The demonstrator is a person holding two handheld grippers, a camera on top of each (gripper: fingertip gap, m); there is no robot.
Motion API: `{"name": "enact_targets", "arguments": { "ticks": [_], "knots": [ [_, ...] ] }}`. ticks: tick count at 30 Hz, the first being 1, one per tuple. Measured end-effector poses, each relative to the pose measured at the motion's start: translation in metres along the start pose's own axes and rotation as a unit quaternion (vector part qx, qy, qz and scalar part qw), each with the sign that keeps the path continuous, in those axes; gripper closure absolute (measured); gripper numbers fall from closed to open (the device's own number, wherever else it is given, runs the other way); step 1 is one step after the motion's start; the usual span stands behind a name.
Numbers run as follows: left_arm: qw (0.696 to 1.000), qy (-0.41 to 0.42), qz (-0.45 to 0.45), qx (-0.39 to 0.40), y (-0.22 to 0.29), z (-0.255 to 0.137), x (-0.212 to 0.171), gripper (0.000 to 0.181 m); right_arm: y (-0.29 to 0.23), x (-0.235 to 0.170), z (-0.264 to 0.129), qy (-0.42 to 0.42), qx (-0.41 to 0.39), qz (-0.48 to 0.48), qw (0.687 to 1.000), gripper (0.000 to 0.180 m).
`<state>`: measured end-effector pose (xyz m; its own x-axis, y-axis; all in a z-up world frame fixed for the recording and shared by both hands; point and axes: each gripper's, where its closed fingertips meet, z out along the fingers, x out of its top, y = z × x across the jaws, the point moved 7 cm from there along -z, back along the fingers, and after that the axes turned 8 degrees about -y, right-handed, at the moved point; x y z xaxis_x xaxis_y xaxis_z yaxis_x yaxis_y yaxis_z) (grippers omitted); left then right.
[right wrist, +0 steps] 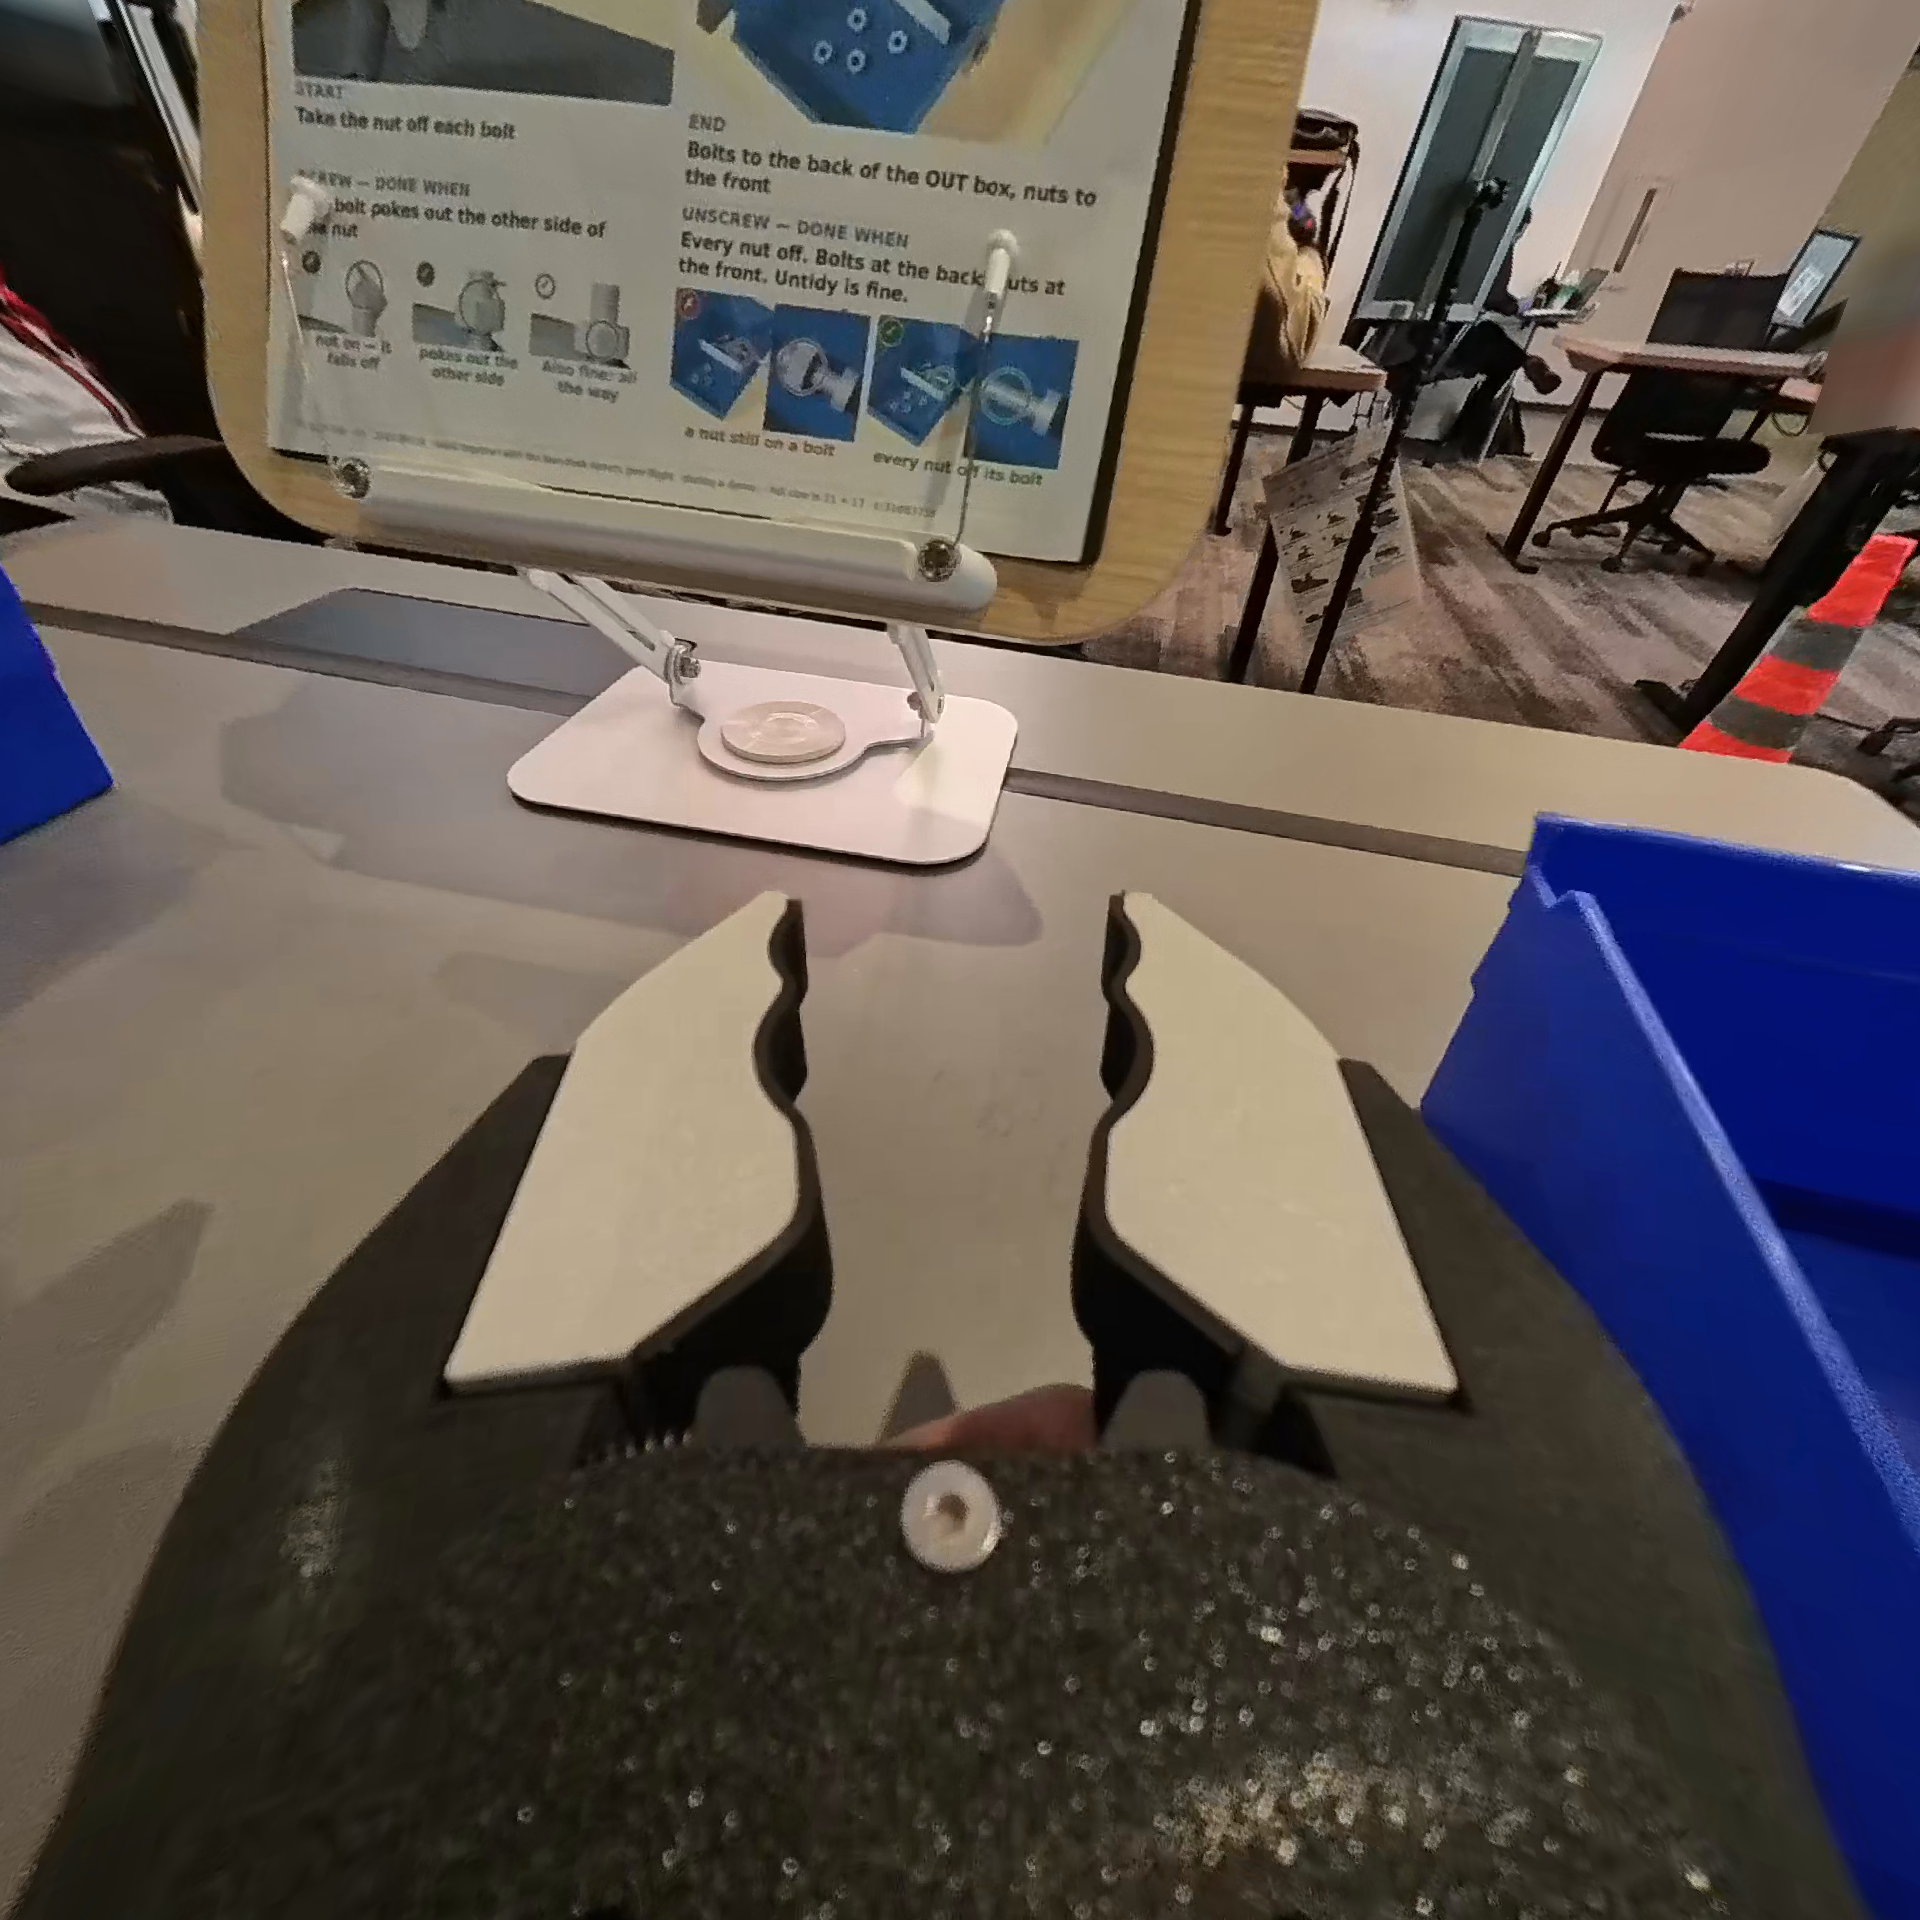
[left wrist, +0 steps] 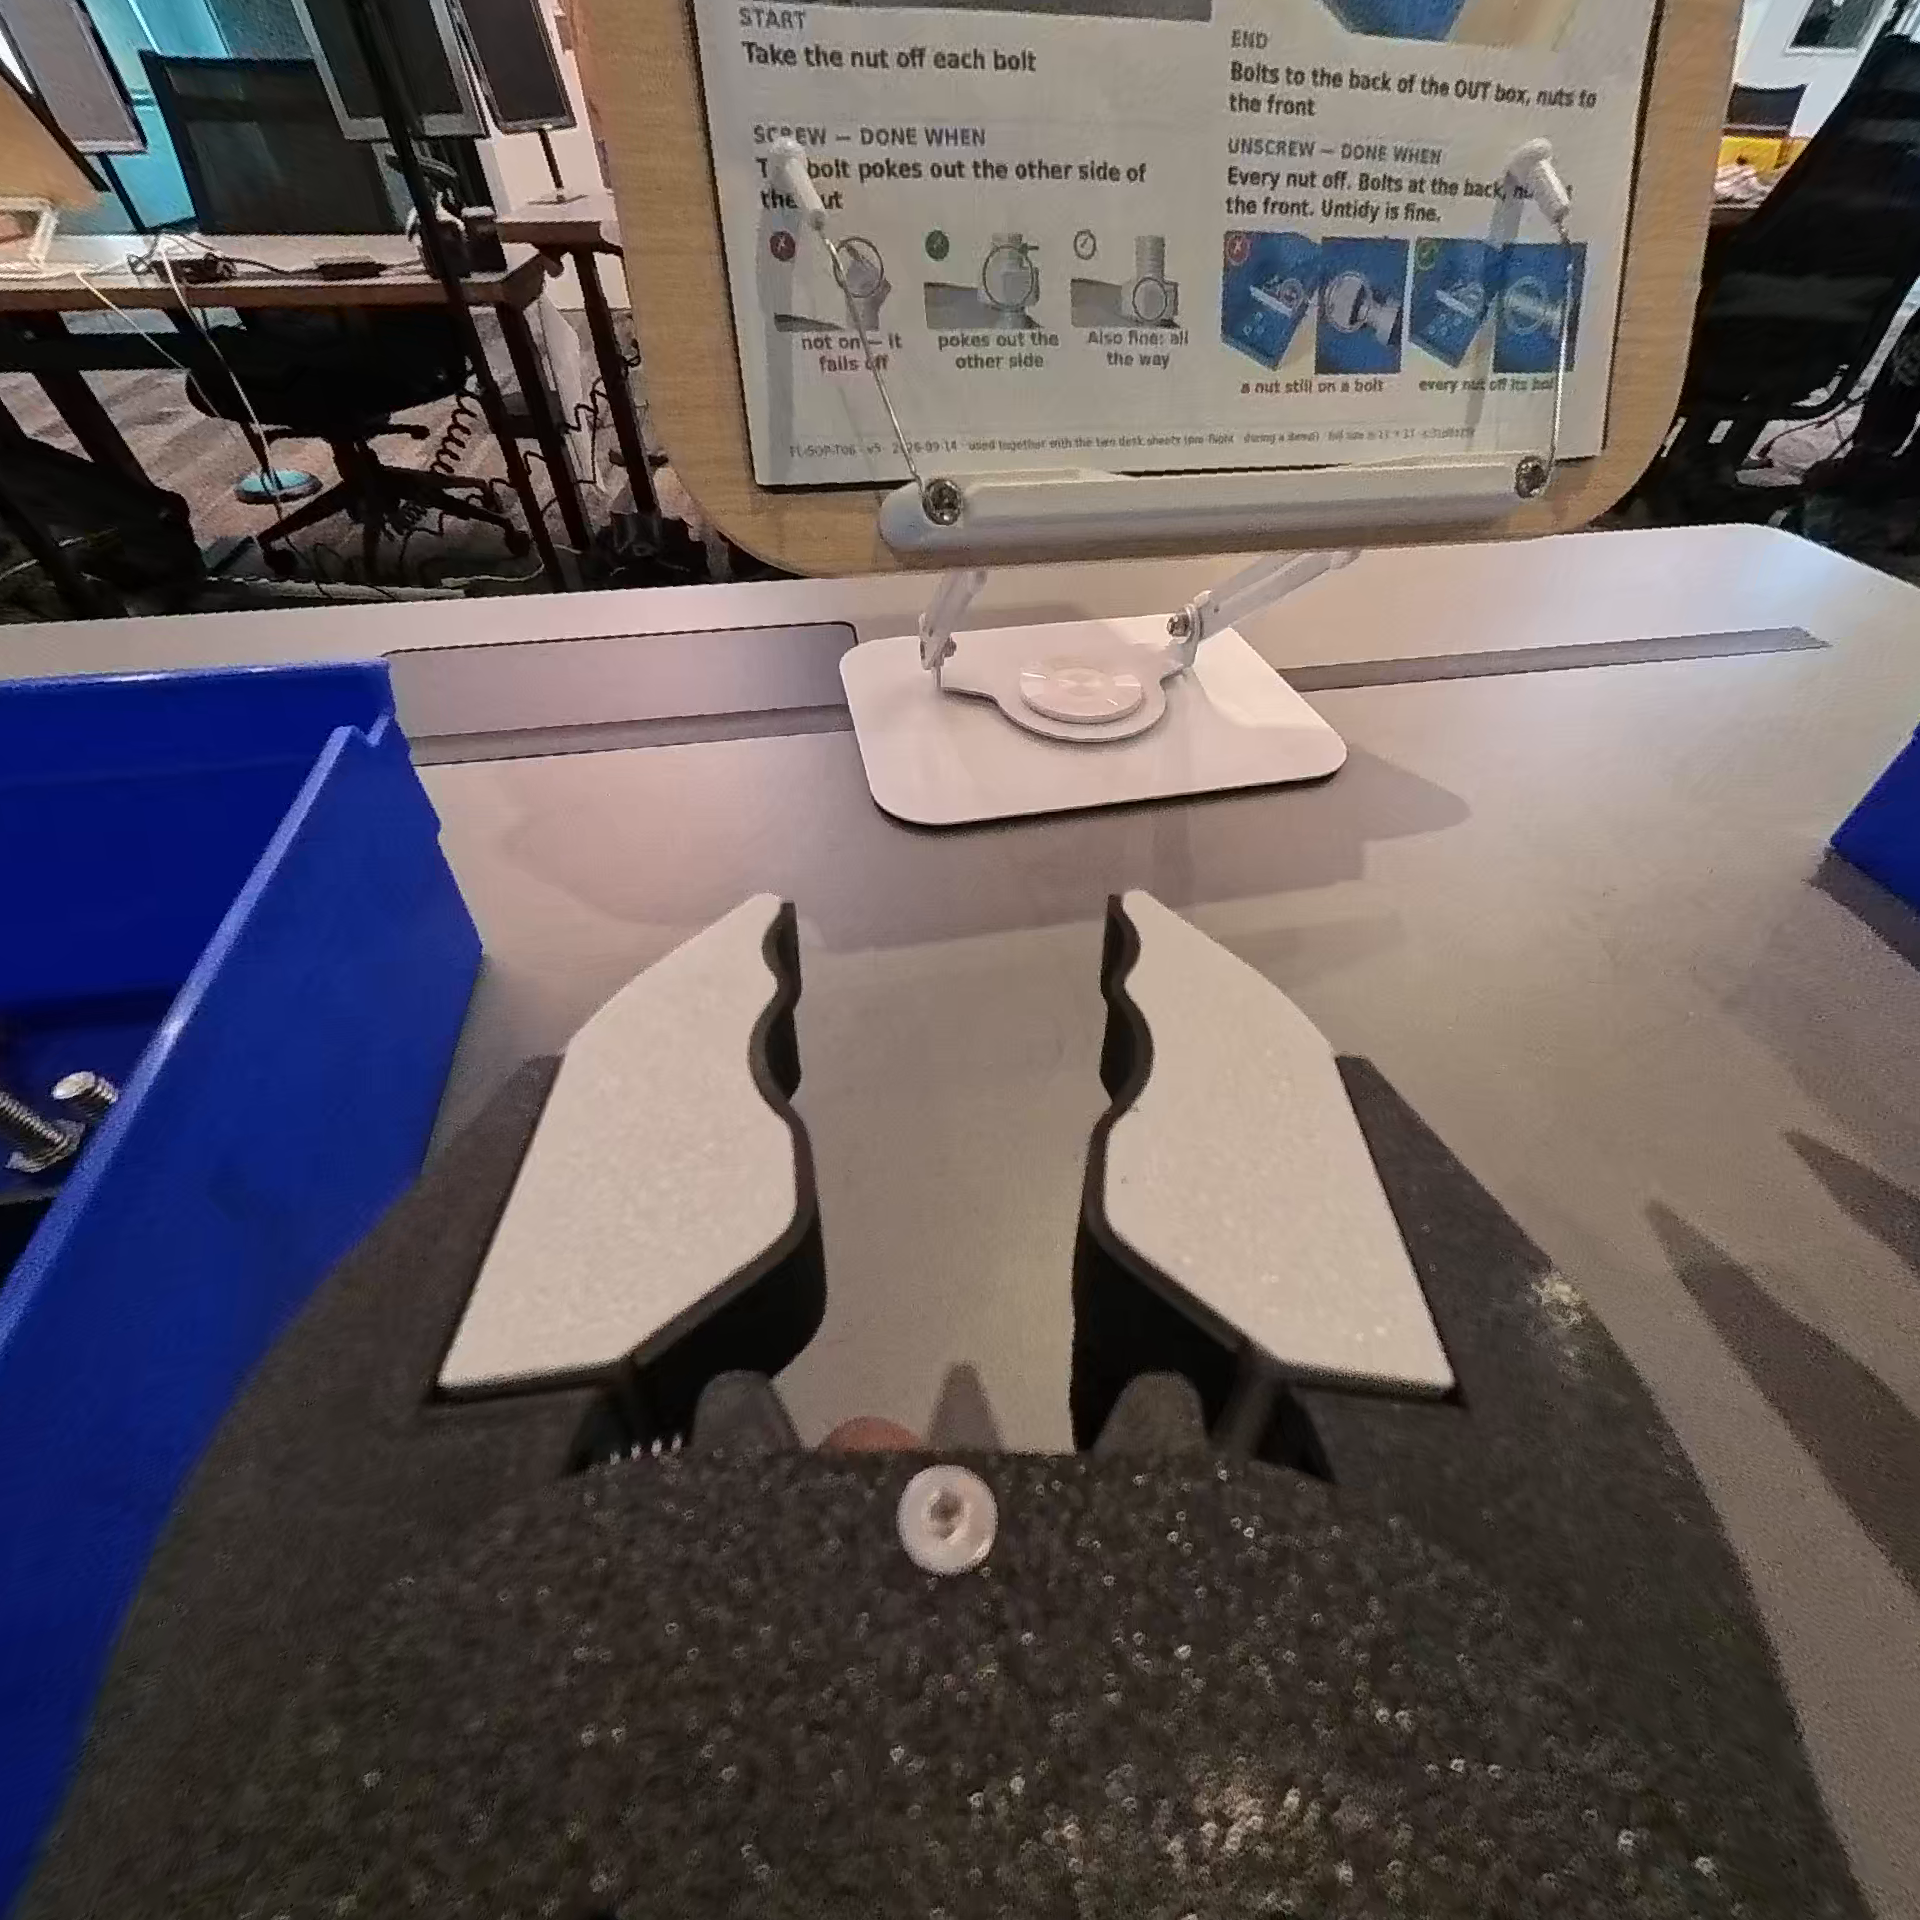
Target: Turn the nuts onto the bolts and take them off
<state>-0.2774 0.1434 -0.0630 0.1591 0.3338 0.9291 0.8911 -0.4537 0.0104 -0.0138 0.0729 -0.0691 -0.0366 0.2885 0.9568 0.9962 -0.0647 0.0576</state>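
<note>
Though parted, both tongs (left wrist: 951,935) (right wrist: 951,930) empty.

Bright, even indoor light; soft shadows (edges bowed by wide-angle).
</note>
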Motion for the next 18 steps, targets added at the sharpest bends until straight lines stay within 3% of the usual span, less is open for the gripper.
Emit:
{"name": "enact_targets", "arguments": {
  "ticks": [3,5,7,11,14,18],
  "knots": [
    [0.999,-0.022,0.005,-0.029,0.005,-0.004,0.001,0.124,-0.003,-0.001,0.001,-0.004,0.006,-0.003,1.0,0.125],
    [0.99,-0.079,0.051,-0.106,0.017,-0.022,0.008,0.118,-0.002,-0.003,0.002,-0.008,0.01,0.0,1.0,0.125],
    [0.972,-0.125,0.125,-0.156,0.015,-0.062,0.024,0.112,-0.002,-0.005,0.005,-0.016,0.015,0.004,1.0,0.125],
    [0.944,-0.182,0.249,-0.121,-0.059,-0.14,0.064,0.119,-0.005,-0.007,0.007,-0.028,0.028,0.003,0.999,0.125],
    [0.935,-0.275,0.203,-0.099,-0.131,-0.146,0.07,0.121,-0.008,-0.008,0.007,-0.031,0.025,-0.012,0.999,0.125],
    [0.903,-0.414,0.076,-0.081,-0.192,-0.104,0.026,0.124,-0.011,-0.007,0.008,-0.033,0.019,-0.033,0.999,0.126]
  ]
}}
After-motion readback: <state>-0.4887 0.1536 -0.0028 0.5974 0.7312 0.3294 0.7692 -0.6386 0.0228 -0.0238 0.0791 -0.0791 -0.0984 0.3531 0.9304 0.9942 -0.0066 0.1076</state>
